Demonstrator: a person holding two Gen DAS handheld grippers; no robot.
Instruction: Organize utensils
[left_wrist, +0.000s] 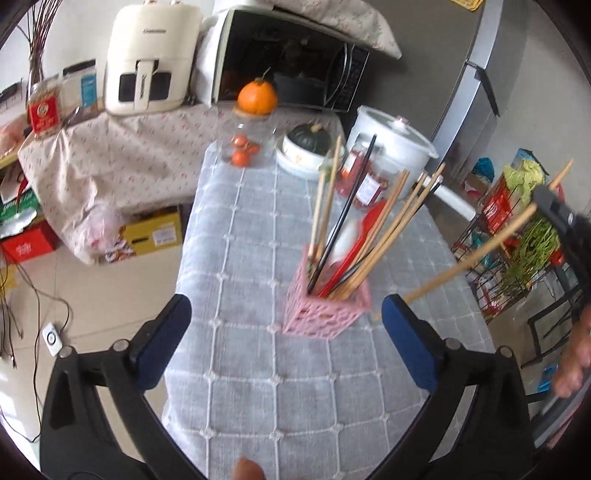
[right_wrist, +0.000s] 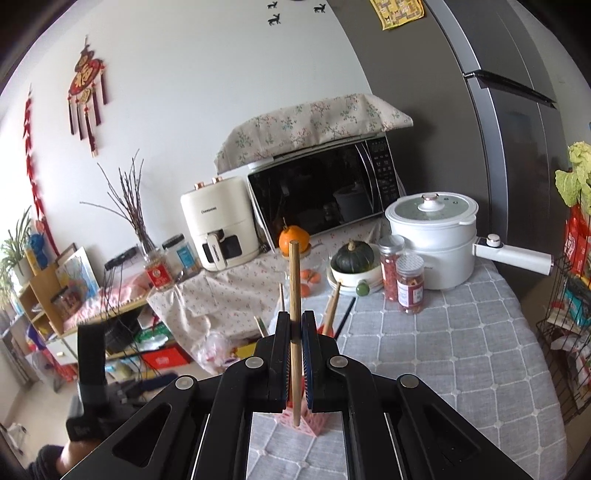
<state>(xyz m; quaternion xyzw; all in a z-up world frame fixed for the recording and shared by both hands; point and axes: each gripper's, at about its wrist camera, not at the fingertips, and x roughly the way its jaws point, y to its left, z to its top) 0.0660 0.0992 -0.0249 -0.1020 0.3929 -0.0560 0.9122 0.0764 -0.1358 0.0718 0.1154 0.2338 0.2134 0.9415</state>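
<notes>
- While the left gripper (left_wrist: 286, 310) hangs over the grey quilted tablecloth (left_wrist: 236, 258) with its blue-padded jaws spread wide and nothing between them, the pink perforated plastic utensil holder (left_wrist: 325, 314) stands on the cloth just ahead of the right-hand pad.
- Standing in that holder are a bundle of pale wooden chopsticks (left_wrist: 384, 229), one black chopstick (left_wrist: 345, 218) and a red flat utensil (left_wrist: 364, 236), all leaning outward at different angles.
- Pressed together, the right gripper (right_wrist: 295, 325) pinches a single light wooden chopstick (right_wrist: 294, 280) between its pads; the stick stands nearly upright, one end well above the jaws and the other below them, over the pink holder (right_wrist: 310, 424).
- From the left wrist view, the same chopstick (left_wrist: 472, 258) slants across the right side, its lower tip near the holder, with the right gripper's black body (left_wrist: 569, 221) at the frame edge and a person's hand (left_wrist: 576, 365) below it.
- At the far end of the table sit a white lidded electric pot (right_wrist: 432, 240), two clear jars of red contents (right_wrist: 402, 277), a dark green squash in a white bowl (right_wrist: 351, 258) and an orange fruit (right_wrist: 291, 236) on a glass jar.
- Behind these stand a black microwave (right_wrist: 321, 195) under a floral cloth and a cream air fryer (right_wrist: 218, 225).
</notes>
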